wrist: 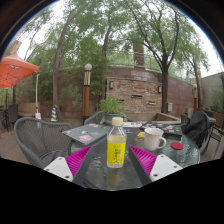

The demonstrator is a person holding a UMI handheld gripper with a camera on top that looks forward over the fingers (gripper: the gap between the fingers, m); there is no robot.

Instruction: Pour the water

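Gripper (113, 160) level, pointing forward along its two fingers. Both fingers low in view, one to each side, angled inward toward each other at the tips. Left finger pad (78, 158) magenta, right finger pad (144, 158) magenta, inner faces turned toward centre. White finger bodies show behind the pads. Fingers spread wide, clear gap between pads; whether either pad presses anything can't be told. No hand or sleeve of the person visible.
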